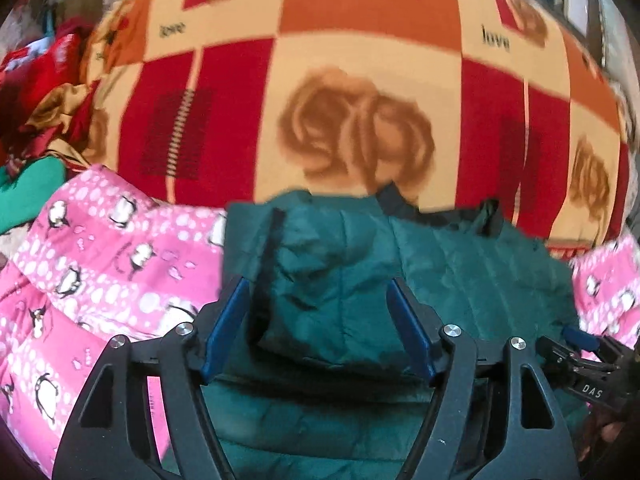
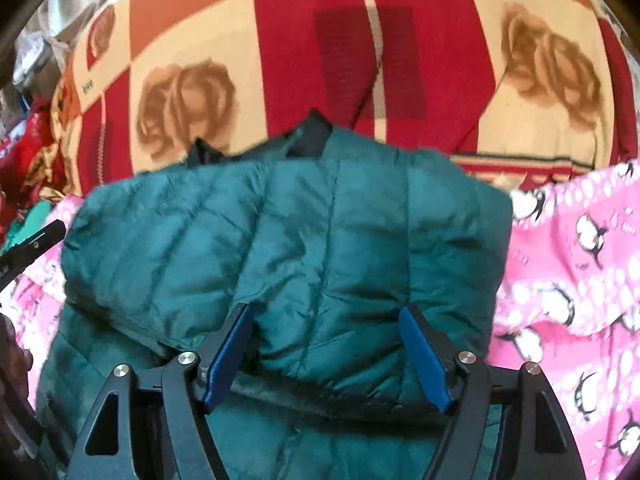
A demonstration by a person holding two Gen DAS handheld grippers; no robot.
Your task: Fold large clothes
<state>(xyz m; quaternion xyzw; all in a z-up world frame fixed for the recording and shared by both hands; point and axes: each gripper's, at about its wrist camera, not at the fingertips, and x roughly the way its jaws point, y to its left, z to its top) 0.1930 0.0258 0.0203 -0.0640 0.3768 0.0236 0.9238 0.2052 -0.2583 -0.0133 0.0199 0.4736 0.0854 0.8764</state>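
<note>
Right wrist, green jacket (image 2: pixel 320 240), penguin quilt (image 2: pixel 568 280), rose bedspread (image 2: pixel 400 60)

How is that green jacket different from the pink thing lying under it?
The green jacket is plain and dark, while the pink penguin blanket is printed with penguins and white dots. The jacket is a folded bundle on top; the blanket is spread beneath it and shows on both sides. Both look puffy and quilted.
</note>
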